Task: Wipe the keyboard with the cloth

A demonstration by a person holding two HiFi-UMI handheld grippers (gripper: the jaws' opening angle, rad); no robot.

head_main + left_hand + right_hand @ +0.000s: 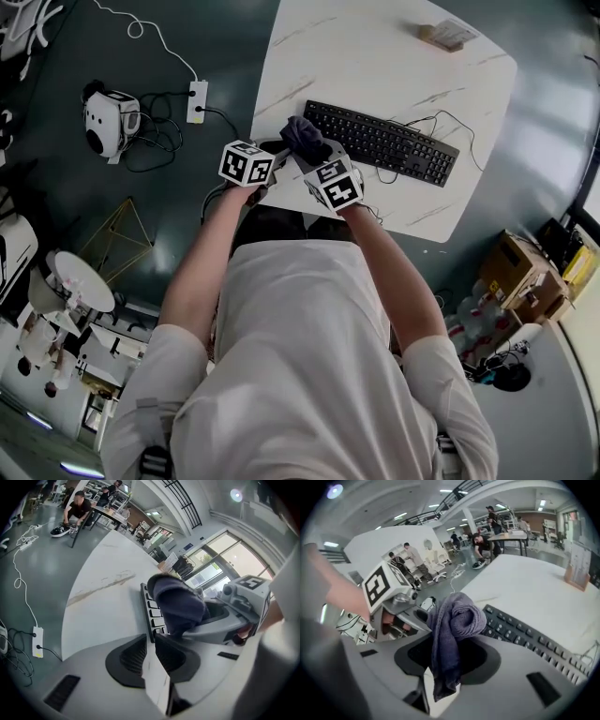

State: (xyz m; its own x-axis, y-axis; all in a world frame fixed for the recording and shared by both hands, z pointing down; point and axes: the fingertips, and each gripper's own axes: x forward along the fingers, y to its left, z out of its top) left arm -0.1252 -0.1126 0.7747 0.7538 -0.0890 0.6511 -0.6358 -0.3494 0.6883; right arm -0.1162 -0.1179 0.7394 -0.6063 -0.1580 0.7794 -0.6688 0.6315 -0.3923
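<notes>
Scene: A person stands at the near edge of a pale, marble-patterned bench (375,56), one tool in each hand, both brought together at the left end of a black keyboard (384,142).
Cloth: A dark, knitted cloth (457,618) is bunched into a wad. It sits at the keyboard's left end, over the outermost keys. No view settles whether it is pressing on them or hanging just above.
Right tool: The right tool (443,665) pinches the cloth, whose tail hangs down between the jaws while the bulk bulges out ahead of them.
Left tool: The left tool (151,654) has its jaws pressed together with nothing between them. It waits just beside the right tool at the bench edge and takes no part in the hold.
Keyboard: It lies flat and slanted across the bench, with its cable (441,122) looping off behind the far end.
Done: The cloth has been picked up and carried to the keys, so the fetching part looks finished.
Left to do: By the look of it, almost all of the wiping. The long run of keys to the right of the cloth lies uncovered, and nothing on it shows whether a pass has been made.
Judgement: The job looks to be at an early stage, with the cloth placed for a sweep along the rows.
</notes>
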